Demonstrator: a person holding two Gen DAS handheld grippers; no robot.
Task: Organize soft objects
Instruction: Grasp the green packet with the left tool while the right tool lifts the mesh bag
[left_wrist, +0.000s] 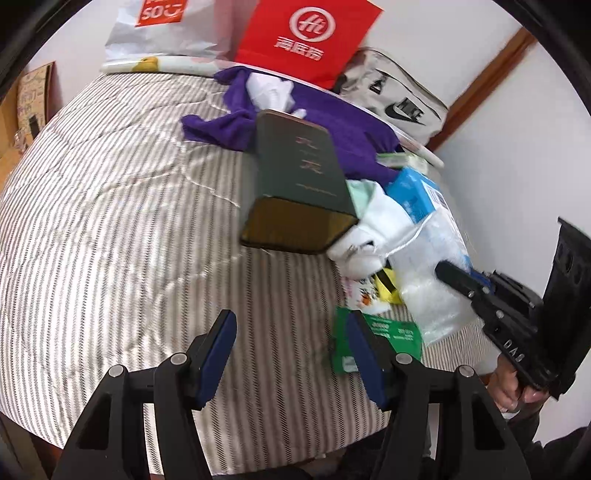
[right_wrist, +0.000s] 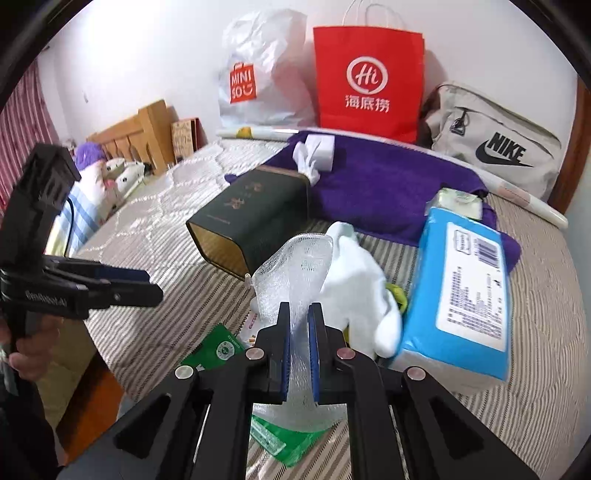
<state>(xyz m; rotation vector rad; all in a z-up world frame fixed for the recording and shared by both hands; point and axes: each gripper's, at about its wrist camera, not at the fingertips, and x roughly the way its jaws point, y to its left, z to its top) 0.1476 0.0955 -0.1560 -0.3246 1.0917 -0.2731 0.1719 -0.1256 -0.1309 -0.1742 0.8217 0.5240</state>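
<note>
Clamped by the right gripper (right_wrist: 298, 347), a mesh zipper pouch (right_wrist: 295, 273) could snag the white sock (right_wrist: 354, 273); left gripper (left_wrist: 291, 354) is held open.

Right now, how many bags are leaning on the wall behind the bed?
3: white Miniso bag on the left, red Haidilao paper bag in the middle, grey Nike bag on the right. More may be hidden.

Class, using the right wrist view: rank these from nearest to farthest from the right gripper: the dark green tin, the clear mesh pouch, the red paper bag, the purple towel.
1. Clear mesh pouch: clamped in the right gripper.
2. Dark green tin: lying on its side, ahead and left.
3. Purple towel: spread behind the tin, ahead and right.
4. Red paper bag: upright against the far wall.
</note>
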